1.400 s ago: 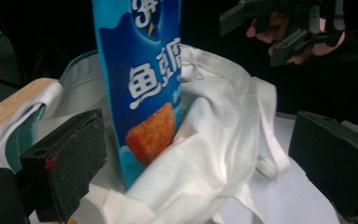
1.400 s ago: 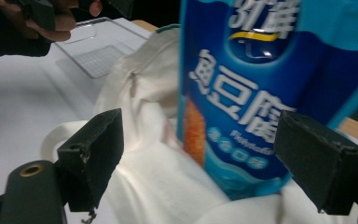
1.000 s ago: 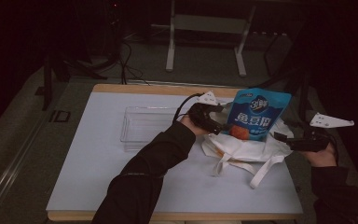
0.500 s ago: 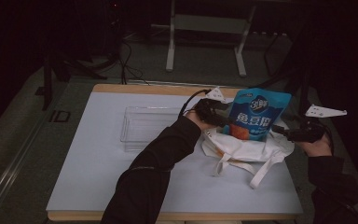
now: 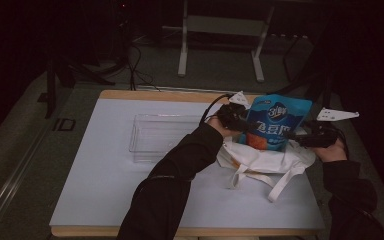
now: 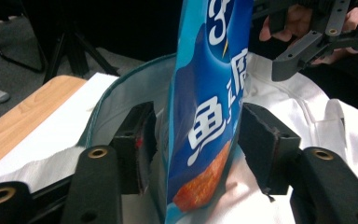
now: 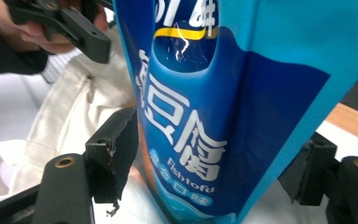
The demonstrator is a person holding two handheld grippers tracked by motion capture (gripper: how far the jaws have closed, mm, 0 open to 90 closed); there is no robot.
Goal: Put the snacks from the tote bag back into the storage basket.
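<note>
I am seeing the blue snack pouch (image 5: 275, 122) standing upright at the right rear of the desk (image 5: 105, 190), its lower end sitting down in the mouth of a white cloth bag (image 5: 270, 162). In the left gripper view the pouch (image 6: 209, 107) is showing edge-on, with an orange patch at its bottom and the pale bag (image 6: 317, 121) spreading under it. In the right gripper view the pouch (image 7: 223, 107) is showing its printed face, reading "Fishtofu" low down.

My left hand-held gripper (image 5: 237, 120) is coming in at the pouch's left side. In its own view (image 6: 198, 147) the jaws are standing spread, one on each side of the pouch, with a gap visible at both pads, so they are not pinching it.

My right hand-held gripper (image 5: 300, 135) is sitting at the pouch's right side. In its own view (image 7: 216, 163) the jaws are also standing apart around the pouch; the left pad is sitting just beside the pouch, and I cannot tell whether either pad is touching it.

The bag's straps (image 5: 280, 182) are lying loose toward the near edge. A clear tray (image 5: 157, 137) is resting left of the bag, apart from it.
</note>
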